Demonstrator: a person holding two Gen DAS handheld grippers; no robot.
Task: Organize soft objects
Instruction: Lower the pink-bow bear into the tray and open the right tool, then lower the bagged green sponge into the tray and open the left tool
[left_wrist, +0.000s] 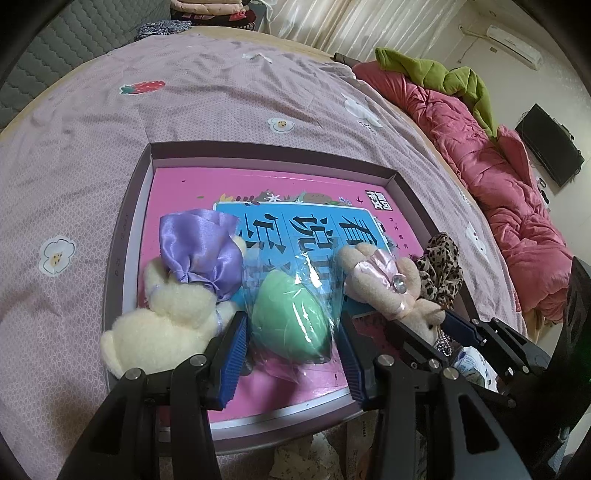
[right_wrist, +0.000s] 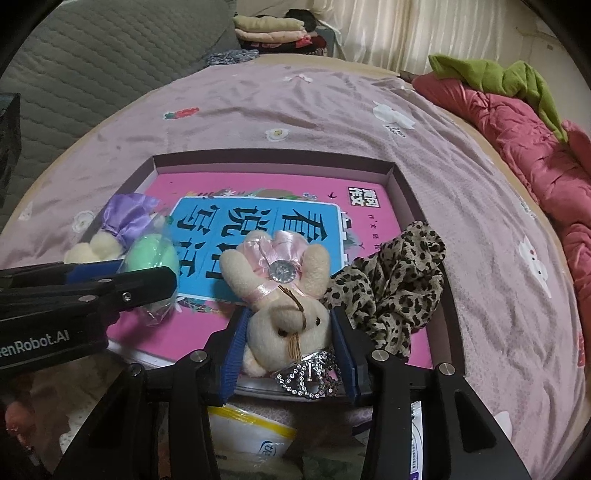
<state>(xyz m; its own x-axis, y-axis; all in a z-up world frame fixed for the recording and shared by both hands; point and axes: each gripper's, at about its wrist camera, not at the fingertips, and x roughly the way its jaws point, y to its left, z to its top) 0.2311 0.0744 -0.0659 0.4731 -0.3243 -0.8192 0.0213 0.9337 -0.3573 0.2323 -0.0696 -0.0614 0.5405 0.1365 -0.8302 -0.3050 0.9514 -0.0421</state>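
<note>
The green sponge (left_wrist: 291, 314), an egg-shaped soft piece sealed in a clear wrapper, lies on the pink book (left_wrist: 266, 192) inside the shallow box (left_wrist: 122, 236), and it sits between the two blue pads of the left tool (left_wrist: 293, 347); the pads flank it with a visible gap on each side, so the jaws stand partly apart and grip nothing. Just left of it, touching the left pad's outer side, lies the cream plush bunny (left_wrist: 166, 321) with a purple satin bow (left_wrist: 201, 251), head toward the camera. To the right, the beige plush rabbit (right_wrist: 284, 295) in a pink ribbon dress with a round rhinestone button lies on the book's near edge, its head between the pads of the right tool (right_wrist: 290, 350); the pads sit just beside its cheeks, and whether they press the fur I cannot tell. A beaded chain (right_wrist: 310, 376) trails from the rabbit over the box rim. Beside the rabbit, toward the box's right wall, is a crumpled leopard-print cloth (right_wrist: 391, 291). The box rests on a bed with a mauve sheet (left_wrist: 221, 92) printed with strawberries and flowers; a red quilt (left_wrist: 498, 177) and green fabric (left_wrist: 443, 77) are heaped along its far right side.
</note>
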